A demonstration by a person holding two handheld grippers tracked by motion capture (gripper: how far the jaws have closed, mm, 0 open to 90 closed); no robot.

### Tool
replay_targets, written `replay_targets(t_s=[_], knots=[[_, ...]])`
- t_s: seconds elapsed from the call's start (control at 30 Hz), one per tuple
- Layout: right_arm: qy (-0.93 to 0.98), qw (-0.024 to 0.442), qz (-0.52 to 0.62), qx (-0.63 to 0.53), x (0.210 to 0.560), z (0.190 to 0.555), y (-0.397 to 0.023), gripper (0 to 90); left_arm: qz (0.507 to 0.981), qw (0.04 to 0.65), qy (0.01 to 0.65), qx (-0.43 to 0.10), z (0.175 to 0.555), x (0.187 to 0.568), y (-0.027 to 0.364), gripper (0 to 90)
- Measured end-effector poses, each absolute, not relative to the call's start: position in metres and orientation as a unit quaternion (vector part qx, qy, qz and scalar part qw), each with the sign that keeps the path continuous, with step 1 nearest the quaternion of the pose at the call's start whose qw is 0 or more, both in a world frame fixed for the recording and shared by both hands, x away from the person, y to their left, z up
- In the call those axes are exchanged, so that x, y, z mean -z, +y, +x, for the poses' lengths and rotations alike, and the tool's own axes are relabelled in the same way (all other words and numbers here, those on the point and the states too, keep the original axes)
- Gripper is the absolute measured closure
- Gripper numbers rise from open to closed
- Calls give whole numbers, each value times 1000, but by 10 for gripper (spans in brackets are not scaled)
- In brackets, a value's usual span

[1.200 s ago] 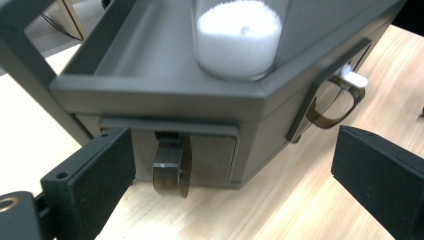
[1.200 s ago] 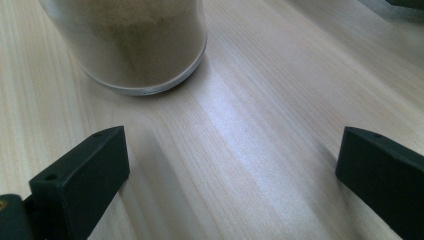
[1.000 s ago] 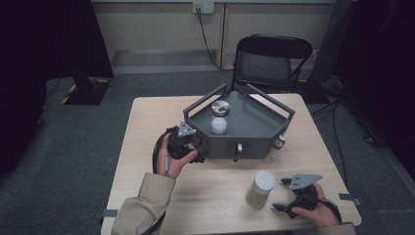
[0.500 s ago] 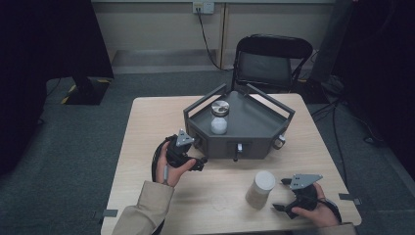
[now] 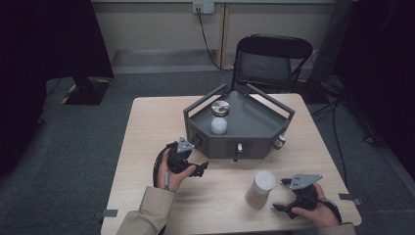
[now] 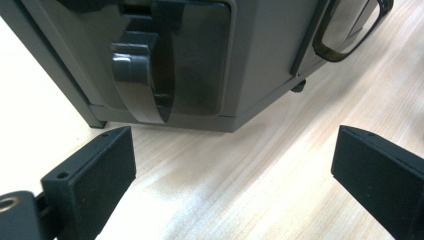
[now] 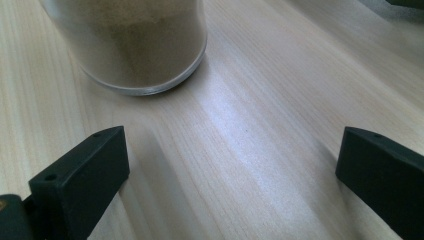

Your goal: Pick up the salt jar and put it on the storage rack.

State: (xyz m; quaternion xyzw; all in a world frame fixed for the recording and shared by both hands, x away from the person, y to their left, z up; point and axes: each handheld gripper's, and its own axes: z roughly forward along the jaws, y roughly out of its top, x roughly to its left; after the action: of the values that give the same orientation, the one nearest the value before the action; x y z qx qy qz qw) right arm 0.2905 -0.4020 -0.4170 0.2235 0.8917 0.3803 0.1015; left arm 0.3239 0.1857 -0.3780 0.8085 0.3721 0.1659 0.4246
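Observation:
A dark grey hexagonal box (image 5: 254, 132) stands at the middle of the wooden table (image 5: 147, 122), with a small jar with a metal lid (image 5: 219, 117) on its top. My left gripper (image 5: 198, 169) is open, low over the table just left of the box's front. In the left gripper view its jaws stand wide apart before a drawer handle (image 6: 142, 85) on the box (image 6: 260, 55). A lidless jar of pale powder (image 5: 260, 189) stands near the front edge. My right gripper (image 5: 281, 196) is open just right of it; the jar (image 7: 135, 45) sits ahead of its jaws.
A black folding chair (image 5: 269, 61) stands behind the table. A dark stand base (image 5: 85, 90) rests on the carpet at the left. Cables (image 5: 337, 117) run along the floor at the right. Bare tabletop lies between the two grippers.
My left gripper has drawn back from the box's left front face toward the table's front and now points right at the box. The right gripper and the powder jar have stayed put.

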Motion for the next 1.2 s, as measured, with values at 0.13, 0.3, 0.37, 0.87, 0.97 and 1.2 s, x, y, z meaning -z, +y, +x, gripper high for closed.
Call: replay_targets(t_s=[0.13, 0.3, 0.37, 0.87, 0.97, 1.2], knots=[[892, 101, 224, -380, 417, 290, -402, 0, 809, 425, 372, -164, 323, 380, 186, 37], [892, 102, 224, -380, 417, 290, -402, 0, 811, 422, 372, -162, 323, 383, 185, 37], [892, 102, 224, -380, 417, 290, -402, 0, 811, 422, 374, -158, 323, 386, 185, 37], [892, 102, 224, -380, 417, 290, -402, 0, 816, 413, 374, -152, 322, 395, 183, 38], [892, 102, 224, -380, 417, 290, -402, 0, 818, 410, 374, -152, 322, 397, 182, 37], [892, 102, 224, -380, 417, 290, -402, 0, 820, 406, 376, -147, 321, 404, 182, 38]])
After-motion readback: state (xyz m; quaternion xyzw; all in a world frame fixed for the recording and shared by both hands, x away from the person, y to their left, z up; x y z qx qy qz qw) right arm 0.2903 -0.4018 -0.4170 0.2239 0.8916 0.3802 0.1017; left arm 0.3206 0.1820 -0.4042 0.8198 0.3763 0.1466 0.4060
